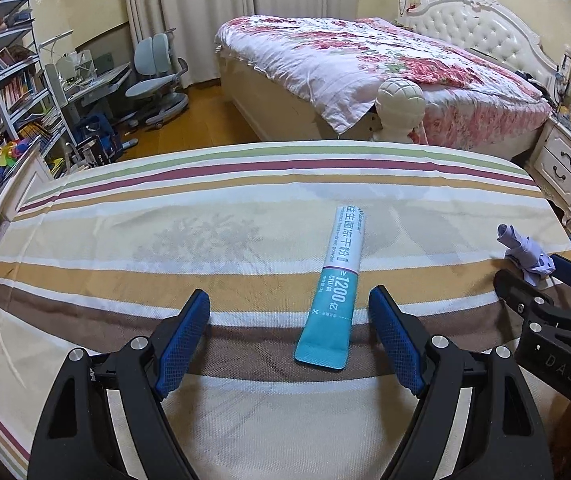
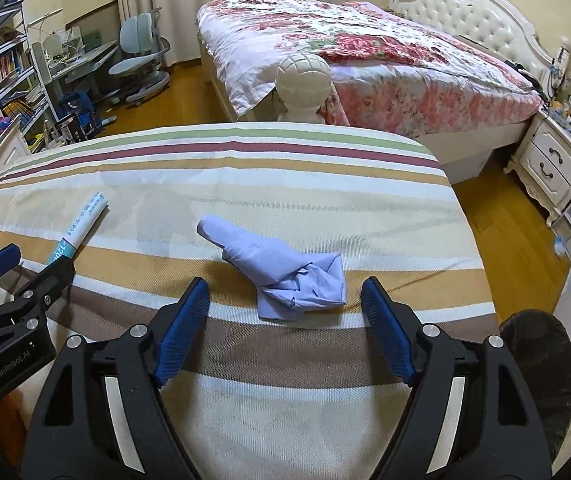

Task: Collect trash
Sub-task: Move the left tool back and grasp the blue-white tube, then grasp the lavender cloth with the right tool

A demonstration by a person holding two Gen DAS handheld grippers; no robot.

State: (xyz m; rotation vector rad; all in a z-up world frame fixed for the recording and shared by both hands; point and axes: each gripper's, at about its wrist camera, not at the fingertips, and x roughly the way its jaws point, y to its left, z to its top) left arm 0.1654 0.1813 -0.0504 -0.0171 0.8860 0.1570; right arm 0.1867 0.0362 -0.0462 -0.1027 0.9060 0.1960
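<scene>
Showing the approach step, before any grasp. Left wrist view: the left gripper (image 1: 289, 312) hovers low over the striped bedsheet (image 1: 125, 240), jaws spread wide and holding nothing. The teal-and-white powder sachet (image 1: 335, 292) lies flat on the sheet, its teal end between the jaw tips but nearer the right-hand jaw and touching neither. At the right edge the right gripper (image 1: 533, 280) appears beside the crumpled blue paper (image 1: 525, 256).

Right wrist view: the right gripper's jaws are likewise spread and empty. The crumpled blue paper lies on the sheet just ahead of the tips, slightly right of centre; the sachet lies well apart at far left, near the left gripper. No bin is visible.

Judged next move: each gripper advances, lowers and centres on its item, then closes; the flat sachet likely demands an edge pinch.
</scene>
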